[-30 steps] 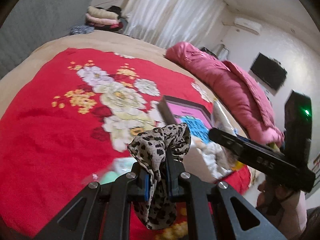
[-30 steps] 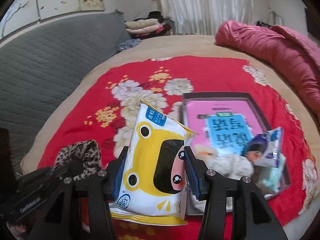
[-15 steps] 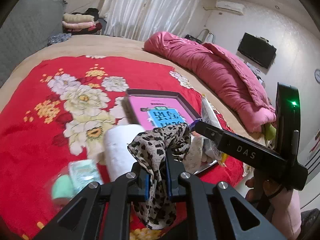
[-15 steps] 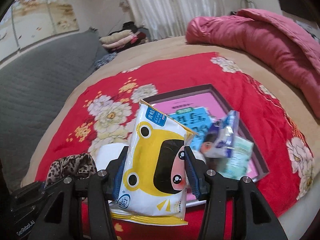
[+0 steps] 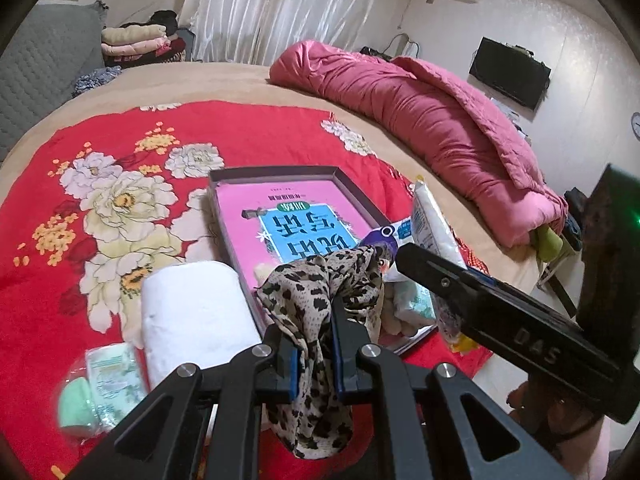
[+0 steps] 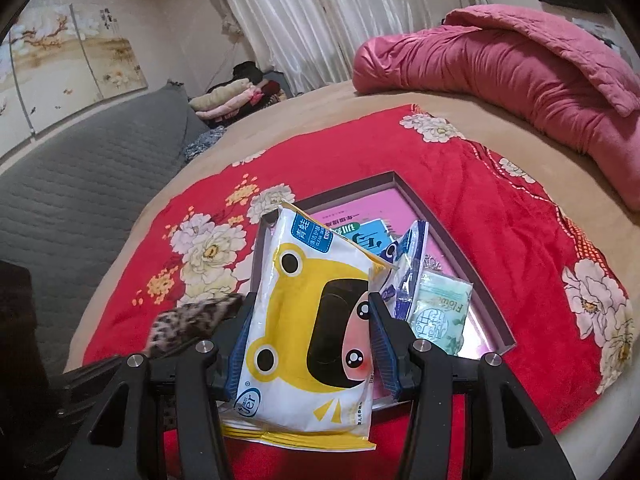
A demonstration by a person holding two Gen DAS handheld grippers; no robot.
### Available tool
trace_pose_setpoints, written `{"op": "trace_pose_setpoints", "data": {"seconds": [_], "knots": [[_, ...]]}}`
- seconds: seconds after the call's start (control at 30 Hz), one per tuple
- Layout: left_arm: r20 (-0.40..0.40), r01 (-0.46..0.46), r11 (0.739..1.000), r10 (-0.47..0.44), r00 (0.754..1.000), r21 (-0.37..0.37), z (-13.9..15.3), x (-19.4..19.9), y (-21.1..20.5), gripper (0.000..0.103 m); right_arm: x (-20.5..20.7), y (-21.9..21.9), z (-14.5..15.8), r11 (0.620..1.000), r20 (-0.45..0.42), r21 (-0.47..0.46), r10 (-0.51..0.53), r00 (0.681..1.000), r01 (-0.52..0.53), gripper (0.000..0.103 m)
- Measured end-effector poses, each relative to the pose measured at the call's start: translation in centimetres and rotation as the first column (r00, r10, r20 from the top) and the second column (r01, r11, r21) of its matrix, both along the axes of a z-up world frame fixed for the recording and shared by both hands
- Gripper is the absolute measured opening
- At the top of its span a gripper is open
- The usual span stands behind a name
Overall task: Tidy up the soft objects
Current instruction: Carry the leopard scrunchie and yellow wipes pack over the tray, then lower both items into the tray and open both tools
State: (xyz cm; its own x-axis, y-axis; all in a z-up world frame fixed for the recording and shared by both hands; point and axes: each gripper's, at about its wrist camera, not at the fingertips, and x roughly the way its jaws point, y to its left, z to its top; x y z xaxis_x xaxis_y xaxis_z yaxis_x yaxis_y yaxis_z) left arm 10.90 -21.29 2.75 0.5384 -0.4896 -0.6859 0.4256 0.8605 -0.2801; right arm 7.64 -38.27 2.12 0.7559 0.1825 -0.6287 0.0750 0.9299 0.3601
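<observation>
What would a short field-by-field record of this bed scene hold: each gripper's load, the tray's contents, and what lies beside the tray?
left gripper: shut on leopard-print cloth
right gripper: shut on yellow frog wipes pack
tray: holds a green tissue pack and a blue-white packet
beside tray: white towel roll
surface: red floral blanket

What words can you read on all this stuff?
"DAS": on the right gripper's black arm.
"青蛙" on a blue label and "ter" at the bottom corner: on the yellow frog pack.
"Flow...": on the green tissue pack.
Pink sheet in the box: big upside-down characters, not readable.
Other small print: too small to read.
</observation>
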Motion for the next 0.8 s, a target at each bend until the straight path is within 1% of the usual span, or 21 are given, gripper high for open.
{"op": "trace_pose_setpoints", "data": {"seconds": [0.13,0.37,0.7,0.8], "knots": [[-0.011,0.010,1.000,-0.010,1.000,0.013,-0.7,0.5,-0.9,0.013,0.1,-0.3,-0.3,1.000,0.004,0.019,0.004,1.000,-0.004,0.054],[-0.021,0.025,0.999,-0.024,0.999,0.031,-1.3,1.6,-2.2,0.013,0.3,-0.3,-0.4,1.000,0.015,0.025,0.018,1.000,-0.018,0.054],[-0.054,0.021,0.997,-0.017,0.998,0.069,-2.5,3.7,-2.6,0.013,0.8,0.2,-1.1,0.998,0.017,0.041,0.050,0.999,-0.051,0.054],[-0.050,0.029,0.995,-0.025,0.998,0.092,-2.7,4.4,-2.8,0.013,1.8,0.4,-1.6,0.995,0.008,0.076,0.068,0.998,-0.069,0.054]]}}
